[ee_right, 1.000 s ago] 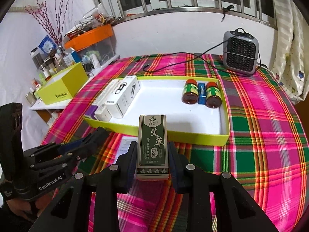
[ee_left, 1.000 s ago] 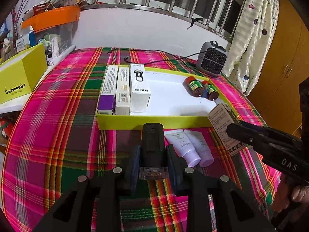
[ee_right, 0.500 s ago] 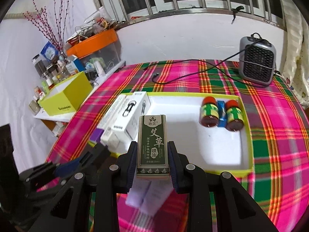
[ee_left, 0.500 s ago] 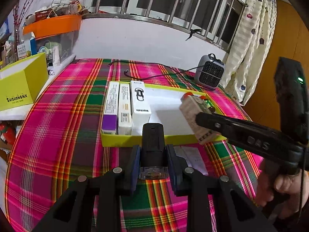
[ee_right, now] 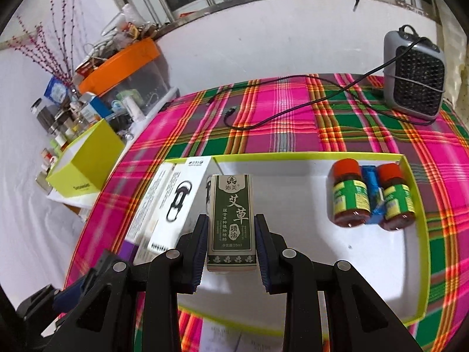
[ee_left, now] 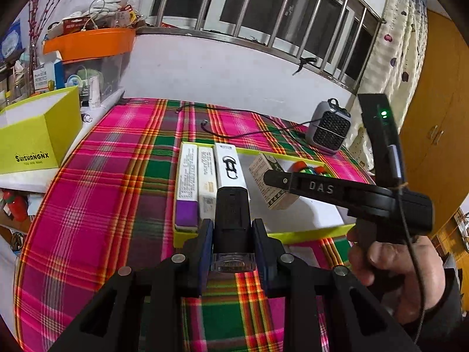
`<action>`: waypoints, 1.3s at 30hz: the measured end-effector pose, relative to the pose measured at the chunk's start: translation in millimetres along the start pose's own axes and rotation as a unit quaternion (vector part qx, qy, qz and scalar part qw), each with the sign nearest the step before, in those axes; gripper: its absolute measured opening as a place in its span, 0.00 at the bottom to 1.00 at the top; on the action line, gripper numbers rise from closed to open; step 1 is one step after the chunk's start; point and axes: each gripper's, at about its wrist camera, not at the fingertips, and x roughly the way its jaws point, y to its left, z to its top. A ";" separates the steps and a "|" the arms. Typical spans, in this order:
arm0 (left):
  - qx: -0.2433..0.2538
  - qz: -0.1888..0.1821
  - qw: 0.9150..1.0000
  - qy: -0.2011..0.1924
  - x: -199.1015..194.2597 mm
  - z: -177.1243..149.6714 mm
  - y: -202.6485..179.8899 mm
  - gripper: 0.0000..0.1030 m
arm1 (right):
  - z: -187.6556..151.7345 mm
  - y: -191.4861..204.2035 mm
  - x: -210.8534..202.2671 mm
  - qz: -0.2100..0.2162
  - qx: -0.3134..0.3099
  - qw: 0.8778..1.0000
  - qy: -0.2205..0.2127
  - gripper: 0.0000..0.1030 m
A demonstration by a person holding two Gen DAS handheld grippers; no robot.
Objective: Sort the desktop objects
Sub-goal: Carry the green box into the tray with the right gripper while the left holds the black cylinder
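My right gripper (ee_right: 231, 245) is shut on a green essential-oil box (ee_right: 231, 220) and holds it over the white floor of the yellow-rimmed tray (ee_right: 422, 234), just right of the white boxes (ee_right: 176, 205). The left wrist view shows that same box (ee_left: 268, 180) above the tray (ee_left: 310, 233). My left gripper (ee_left: 232, 245) is shut on a black lighter-like item (ee_left: 231, 220), low over the tablecloth at the tray's near edge. Two red-capped bottles (ee_right: 350, 195) with a blue item between them lie at the tray's right.
A grey fan heater (ee_right: 414, 70) with its cable stands at the back right. A yellow box (ee_left: 38, 135) and an orange-lidded bin (ee_left: 91, 44) sit on the left. White tubes lie near the tray's front edge, mostly hidden. A hand (ee_left: 395, 267) holds the right gripper.
The right gripper has carried the green box forward and left, from the table's front to over the tray beside the white boxes. The left gripper has edged closer to the tray's near edge.
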 end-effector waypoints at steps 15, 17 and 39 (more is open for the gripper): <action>-0.011 0.013 1.000 -0.004 3.1 5.7 11.5 0.27 | 20.5 -8.4 39.5 0.021 0.047 0.999 0.019 0.34; -0.011 0.013 1.000 -0.004 2.7 5.5 11.2 0.27 | 19.5 -10.2 36.6 0.025 0.049 0.998 0.013 0.34; -0.009 0.014 1.000 -0.001 2.3 5.6 8.1 0.27 | 19.1 -14.2 33.7 0.065 0.063 0.996 0.018 0.22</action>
